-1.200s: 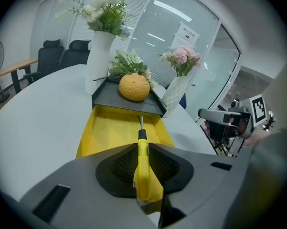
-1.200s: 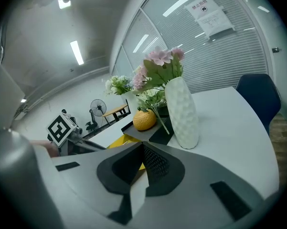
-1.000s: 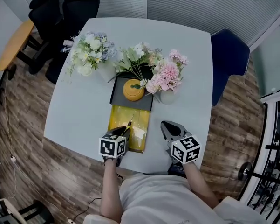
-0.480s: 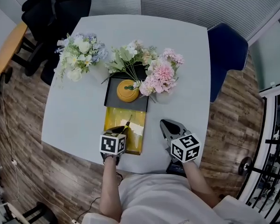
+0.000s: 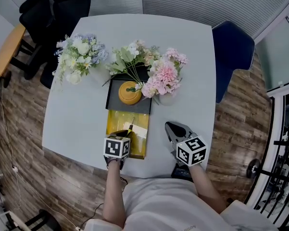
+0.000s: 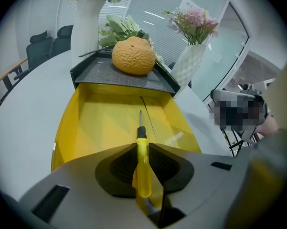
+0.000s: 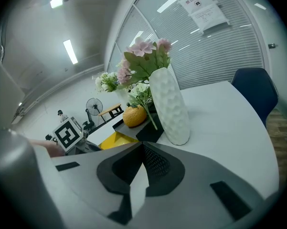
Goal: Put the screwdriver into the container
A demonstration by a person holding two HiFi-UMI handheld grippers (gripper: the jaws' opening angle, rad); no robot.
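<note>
Two grippers are low over the pale grey table (image 5: 81,114). The left gripper (image 6: 142,144) has its ribbed black pads on a slim screwdriver (image 6: 142,162) with a see-through yellow plastic handle, a black collar and a thin metal shaft. Those jaws are opening now, with the handle between them and touched on both sides. The shaft points out over the near end of the glossy yellow rectangular plastic container (image 6: 86,128); whether the tip touches its floor, I cannot tell.

From the head view the left gripper's marker cube covers that grip, and only the shaft shows. Just past the container, a dark matte tray (image 6: 124,78) carries a round, pebbly orange fruit (image 6: 132,56).

Over on the right gripper (image 7: 142,144), the jaw tips meet on nothing. Its camera catches a white dimpled vase (image 7: 169,104); from overhead, pink flowers (image 5: 162,78) hide it.
</note>
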